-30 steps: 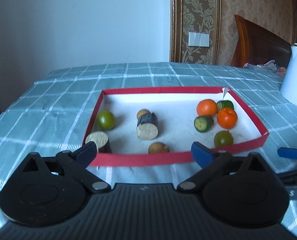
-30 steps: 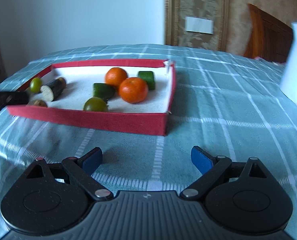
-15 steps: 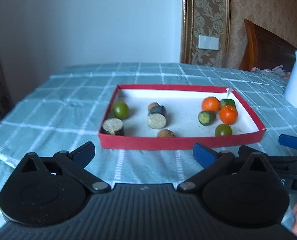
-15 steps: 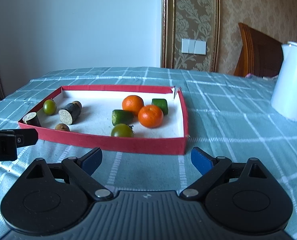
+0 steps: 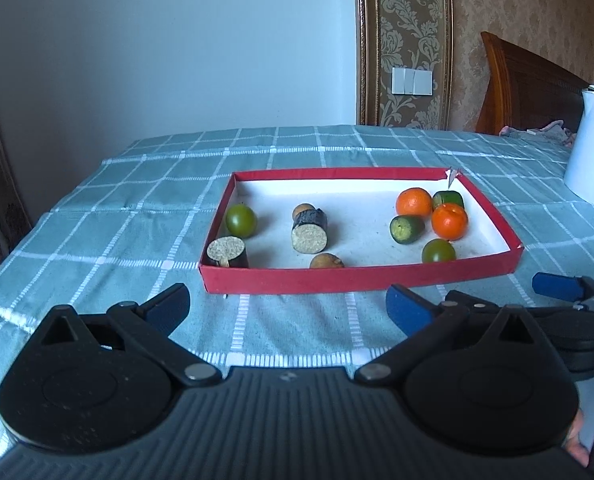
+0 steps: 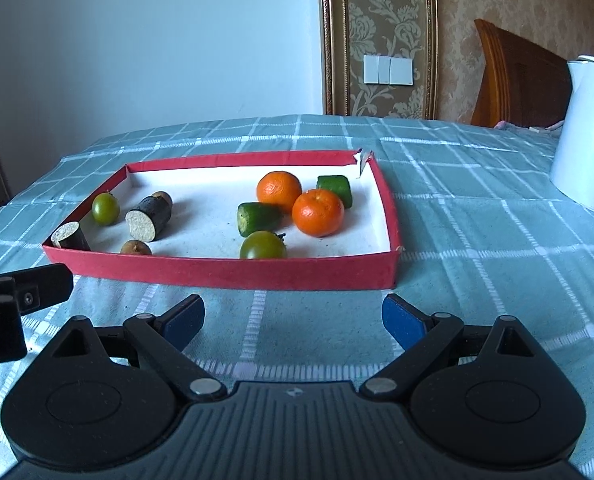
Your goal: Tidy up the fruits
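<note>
Both grippers hang short of the red tray (image 6: 225, 272), jaws released and holding nothing — the right gripper (image 6: 293, 318) sits nearer the oranges (image 6: 317, 212), dead ahead.

I see left gripper (image 5: 287, 303) and right gripper (image 6: 293, 317) side by side, level, fingers spread wide, holding nothing.

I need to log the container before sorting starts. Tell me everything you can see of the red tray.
The red tray is a shallow rectangular box, seemingly cardboard, with red walls and a white floor. It lies flat on the checked tablecloth, open at the top. Its far right corner is split, with a bit sticking up. Fruit pieces lie inside it, most of them at its two ends. Neither pair of tongs touches it.
</note>
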A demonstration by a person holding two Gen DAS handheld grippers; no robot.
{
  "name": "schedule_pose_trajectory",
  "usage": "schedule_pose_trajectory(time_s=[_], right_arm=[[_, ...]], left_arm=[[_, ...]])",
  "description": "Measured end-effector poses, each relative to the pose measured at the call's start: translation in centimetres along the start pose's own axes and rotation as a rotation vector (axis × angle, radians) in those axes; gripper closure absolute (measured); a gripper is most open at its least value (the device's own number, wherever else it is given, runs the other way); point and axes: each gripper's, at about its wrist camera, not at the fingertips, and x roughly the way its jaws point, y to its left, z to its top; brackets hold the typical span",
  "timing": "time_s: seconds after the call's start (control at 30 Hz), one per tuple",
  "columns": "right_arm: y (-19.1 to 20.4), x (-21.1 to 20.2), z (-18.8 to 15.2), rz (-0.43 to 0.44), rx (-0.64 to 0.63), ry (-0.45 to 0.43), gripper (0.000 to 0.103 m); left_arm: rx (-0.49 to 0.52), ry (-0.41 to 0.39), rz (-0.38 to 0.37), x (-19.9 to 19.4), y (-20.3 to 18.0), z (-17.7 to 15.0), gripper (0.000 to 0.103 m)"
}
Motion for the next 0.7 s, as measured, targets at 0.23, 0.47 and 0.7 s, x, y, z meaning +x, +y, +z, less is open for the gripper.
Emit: schedule_pose_trajectory(time_s=[0.23, 0.47, 0.7], right_arm=[[0.21, 0.31, -0.06, 0.006, -0.005, 0.008, 0.007], [0.42, 0.29, -0.02, 0.013, -0.01, 0.011, 0.007], [0.42, 0.46, -0.02, 0.016, -0.008, 0.014, 0.007]], left_arm=[[0.001, 0.018, -0.002, 0.41, 0.05, -0.13, 0.0], [0.007, 0.021, -0.001, 0.5, -0.09, -0.13, 0.0], [0.017, 0.022, 0.002, 0.5, -0.26, -0.14, 0.0]])
